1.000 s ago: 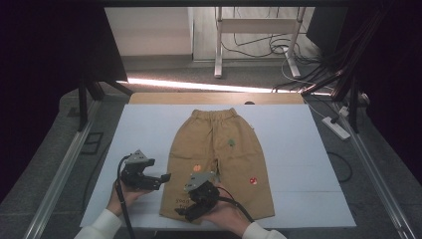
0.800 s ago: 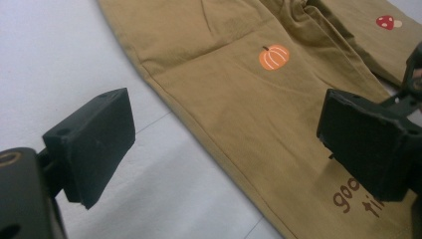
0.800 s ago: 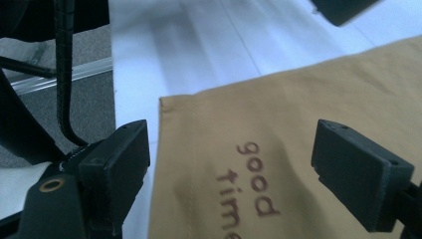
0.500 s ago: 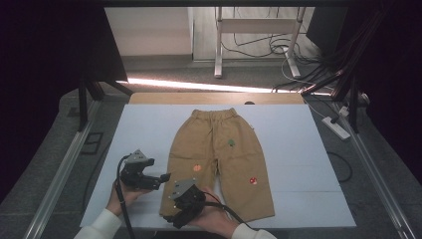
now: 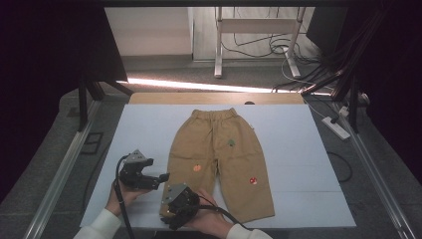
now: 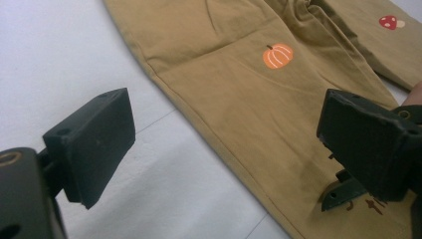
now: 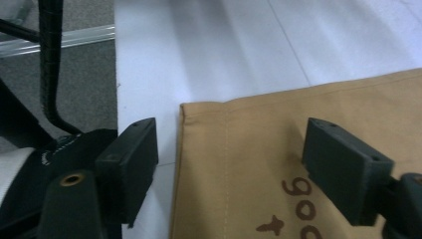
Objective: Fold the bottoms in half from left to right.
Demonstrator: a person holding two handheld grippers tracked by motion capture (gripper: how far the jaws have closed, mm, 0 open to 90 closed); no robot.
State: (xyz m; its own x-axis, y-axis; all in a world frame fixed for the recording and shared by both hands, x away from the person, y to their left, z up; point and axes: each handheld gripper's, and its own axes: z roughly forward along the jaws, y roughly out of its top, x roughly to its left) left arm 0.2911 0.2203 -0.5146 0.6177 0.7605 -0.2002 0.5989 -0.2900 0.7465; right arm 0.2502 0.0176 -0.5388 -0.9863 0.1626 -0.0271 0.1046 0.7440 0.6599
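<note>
Grippers at trouser hem
Right gripper (image 5: 169, 211) jaws apart, just closing, straddling the trousers (image 5: 224, 154) hem corner; left gripper (image 5: 161, 178) jaws apart beside it.

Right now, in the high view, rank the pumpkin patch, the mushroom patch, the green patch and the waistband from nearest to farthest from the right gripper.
From the right gripper, at the trousers' near-left hem:
1. Pumpkin patch, on the left leg, just beyond the gripper.
2. Mushroom patch, on the right leg.
3. Green patch, higher up, near the middle.
4. Waistband, at the far end.

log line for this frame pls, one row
item: tan trousers flat on white sheet | left gripper: open, beside left leg | right gripper: open, closing over hem corner | grasp: none
</note>
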